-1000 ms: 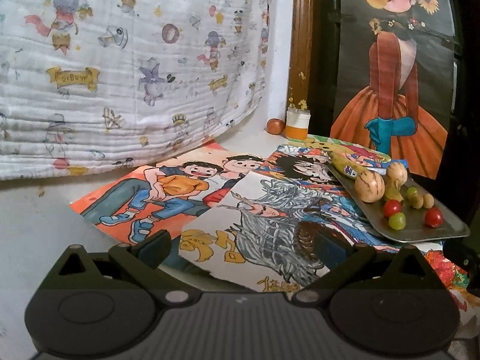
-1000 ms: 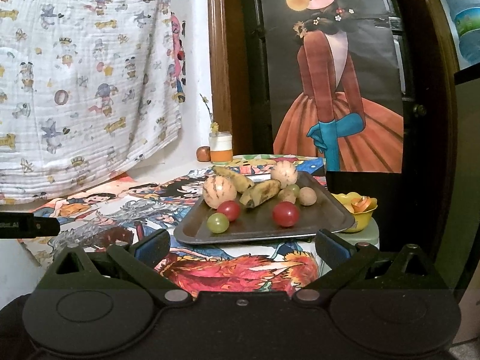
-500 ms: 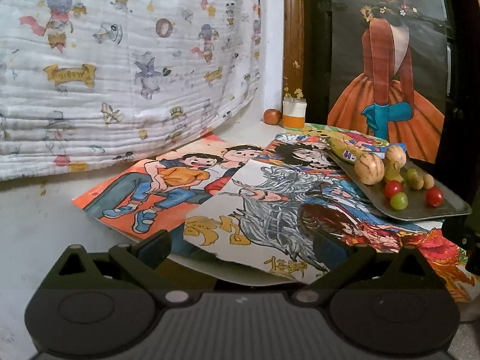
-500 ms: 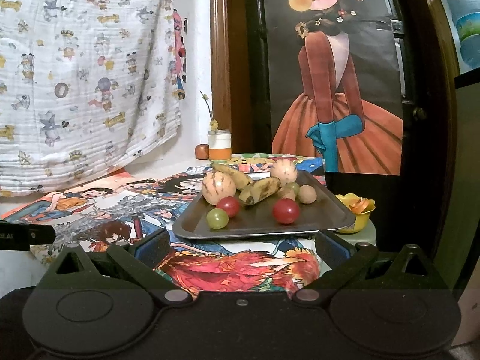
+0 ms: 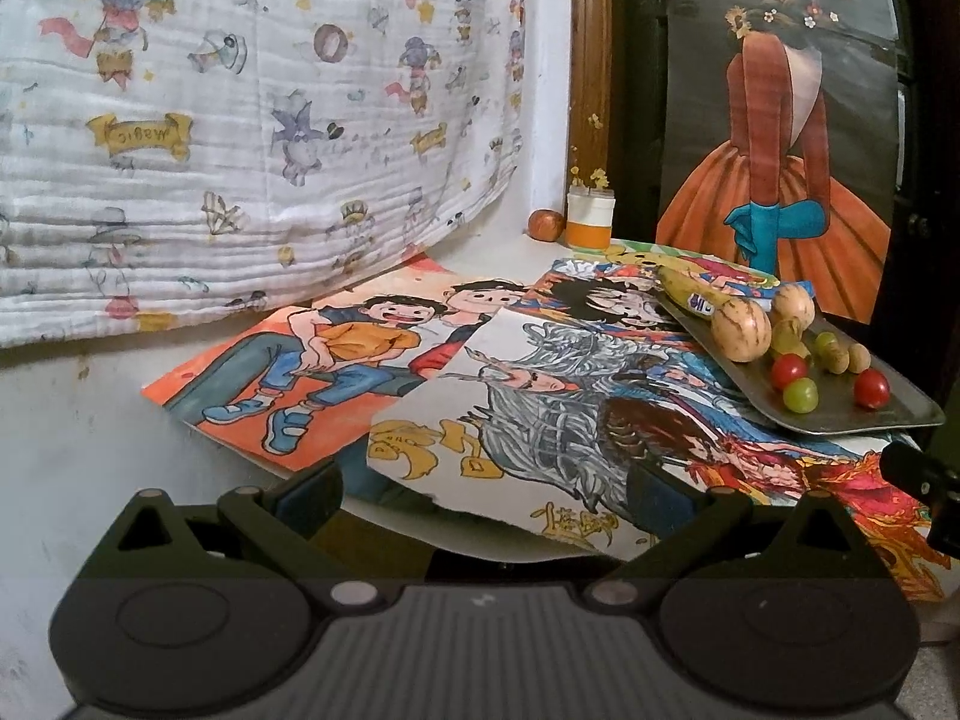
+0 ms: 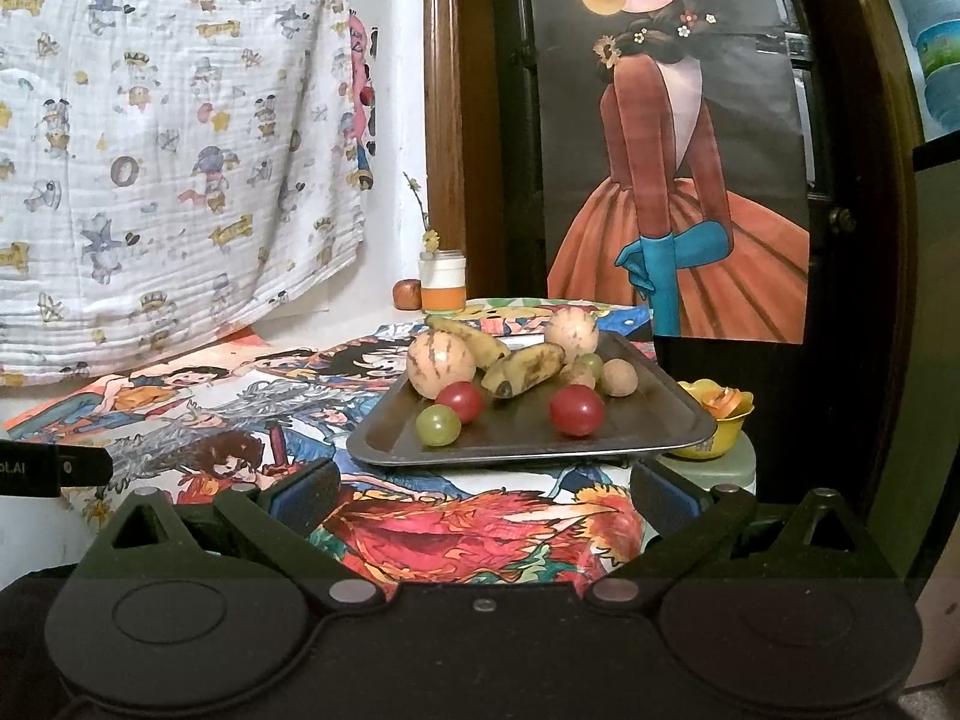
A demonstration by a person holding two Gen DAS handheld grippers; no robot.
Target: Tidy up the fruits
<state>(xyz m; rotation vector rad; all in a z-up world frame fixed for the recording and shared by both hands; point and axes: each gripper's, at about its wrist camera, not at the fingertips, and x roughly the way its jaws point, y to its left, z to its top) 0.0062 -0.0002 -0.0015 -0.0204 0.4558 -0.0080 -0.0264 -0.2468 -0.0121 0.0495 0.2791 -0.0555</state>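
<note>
- Left wrist view: the left hand-held gripper [image 5: 480, 489] hangs in front of the counter [image 5: 90, 420] with its jaws spread wide and nothing between them.
- Bright cartoon drawings on paper sheets [image 5: 336, 360] cover the counter top, overlapping one another.
- At the right side sits the flat dark metal tray [image 5: 840, 414], resting on the sheets, with the fruit on it: a yellow banana with a small sticker [image 5: 684, 291], a round tan striped melon [image 5: 741, 330], two red cherry tomatoes (one beside the green grape [image 5: 801, 395], one nearer the tray's right edge) and some small pale fruits behind.
- A white-and-orange jar [image 5: 591, 219] stands at the back by the wall, a small reddish fruit [image 5: 546, 224] just beside it.
- Right wrist view: the right hand-held gripper [image 6: 480, 489] is likewise wide open and empty, facing the tray [image 6: 528, 450] from its near long edge.
- Here two spotted bananas [image 6: 525, 369] lie between two tan melons, with the red tomato [image 6: 577, 410] and green grape [image 6: 438, 425] toward the front.
- A small yellow bowl [image 6: 717, 420] of orange peelings (I think) sits just right of the tray.
</note>
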